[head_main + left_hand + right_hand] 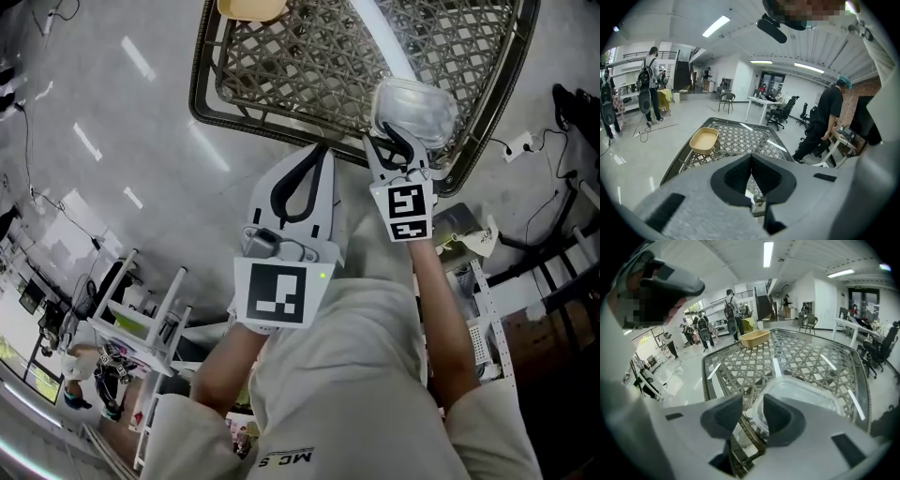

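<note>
My right gripper (pixel 386 141) (pixel 752 416) is at the near edge of a dark lattice-top table (pixel 202 103) (pixel 787 357). It stands open with a narrow gap. A clear plastic container (pixel 412 108) (pixel 801 392) lies on the table right in front of it, its rim beside the right finger's inner face and not pinched. My left gripper (pixel 323 150) (pixel 751 176) hangs just short of the same table edge (pixel 740 136). Its jaws are shut, with nothing between them. A tan tray (pixel 251 7) (pixel 704 140) (pixel 754 338) sits at the table's far side.
Polished grey floor surrounds the table. A white stool frame (pixel 141 309) stands at lower left, a white rack (pixel 487 309) at right, and cables with a power strip (pixel 520 145) beyond it. A person in black (pixel 825 122) stands near office chairs (pixel 780 115).
</note>
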A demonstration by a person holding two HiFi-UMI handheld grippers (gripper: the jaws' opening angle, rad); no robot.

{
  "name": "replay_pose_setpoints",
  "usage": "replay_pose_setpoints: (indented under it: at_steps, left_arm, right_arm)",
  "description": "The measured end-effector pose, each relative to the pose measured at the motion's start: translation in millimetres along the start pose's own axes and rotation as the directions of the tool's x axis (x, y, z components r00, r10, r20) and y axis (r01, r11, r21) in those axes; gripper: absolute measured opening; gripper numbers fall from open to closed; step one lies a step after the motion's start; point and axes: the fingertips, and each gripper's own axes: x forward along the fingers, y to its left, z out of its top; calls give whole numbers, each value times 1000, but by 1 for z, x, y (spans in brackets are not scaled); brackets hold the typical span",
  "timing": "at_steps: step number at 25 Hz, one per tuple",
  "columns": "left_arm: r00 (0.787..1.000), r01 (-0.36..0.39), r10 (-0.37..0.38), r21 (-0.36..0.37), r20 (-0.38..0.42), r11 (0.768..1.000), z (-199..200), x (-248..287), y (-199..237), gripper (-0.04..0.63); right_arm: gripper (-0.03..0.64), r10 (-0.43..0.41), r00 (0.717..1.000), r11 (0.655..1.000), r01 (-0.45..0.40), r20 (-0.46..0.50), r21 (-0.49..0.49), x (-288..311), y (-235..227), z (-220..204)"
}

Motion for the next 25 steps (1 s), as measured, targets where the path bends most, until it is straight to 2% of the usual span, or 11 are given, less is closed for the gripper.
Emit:
replay_pose_setpoints:
  at_steps: [12,19,25]
  left_arm:
    - [1000,16,-16,-19,-25,1000,-7,4,5,25]
    - [1000,24,-25,-19,-18,1000,-4,4,6,25]
    - [1000,22,-22,-14,-14,1000,-1,2,8,25]
  right_arm:
    - [189,-37,995,993,26,-91,-117,21,1,-22]
    - [162,-78,993,992,68,-90,-107,22,-3,-22]
    - [130,-74,991,994,63,-116,-91,22,-2,-22]
